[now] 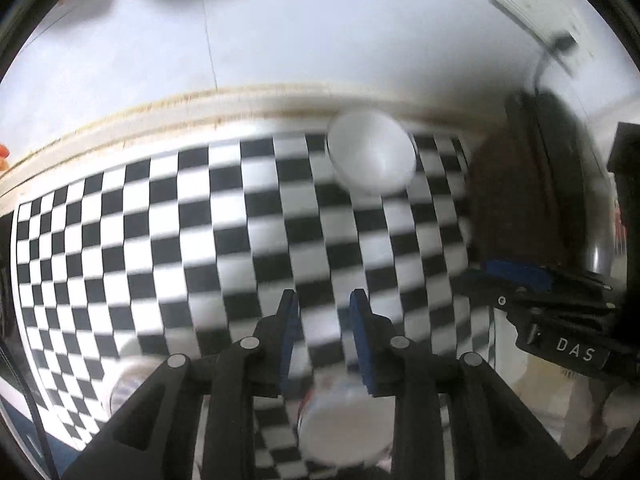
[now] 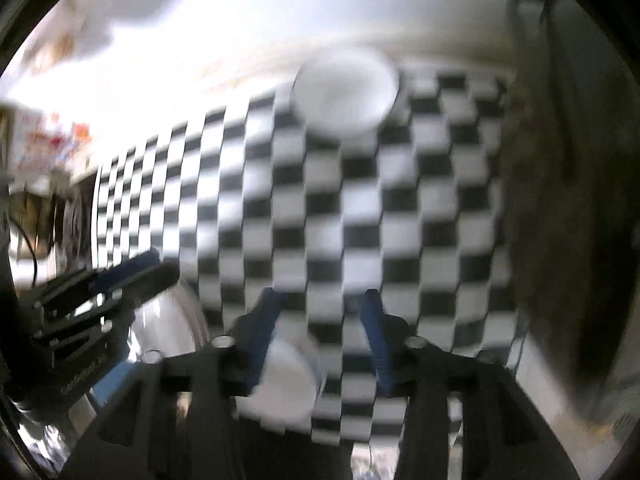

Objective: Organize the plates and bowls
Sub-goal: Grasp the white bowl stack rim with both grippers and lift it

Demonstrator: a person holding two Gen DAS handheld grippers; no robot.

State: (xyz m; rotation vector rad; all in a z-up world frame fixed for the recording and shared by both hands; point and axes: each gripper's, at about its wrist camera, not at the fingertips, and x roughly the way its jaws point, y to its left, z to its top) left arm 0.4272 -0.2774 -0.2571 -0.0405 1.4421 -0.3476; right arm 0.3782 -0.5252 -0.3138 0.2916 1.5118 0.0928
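Observation:
A white bowl (image 1: 370,154) sits at the far edge of the black-and-white checkered cloth (image 1: 160,220); it also shows in the right wrist view (image 2: 346,92). My left gripper (image 1: 324,304) is open and empty above the cloth, and a second white bowl (image 1: 344,432) lies below its fingers. My right gripper (image 2: 322,300) is open and empty, with a white bowl (image 2: 286,380) below its left finger. The right gripper shows at the right edge of the left wrist view (image 1: 540,292). The left gripper shows at the left of the right wrist view (image 2: 104,284). Both views are blurred.
A pale wooden table edge (image 1: 160,108) and a white wall (image 1: 320,20) lie behind the cloth. A dark rounded object (image 1: 536,184) stands at the right of the cloth; it also shows in the right wrist view (image 2: 560,200). A shiny metal item (image 2: 160,328) lies at lower left.

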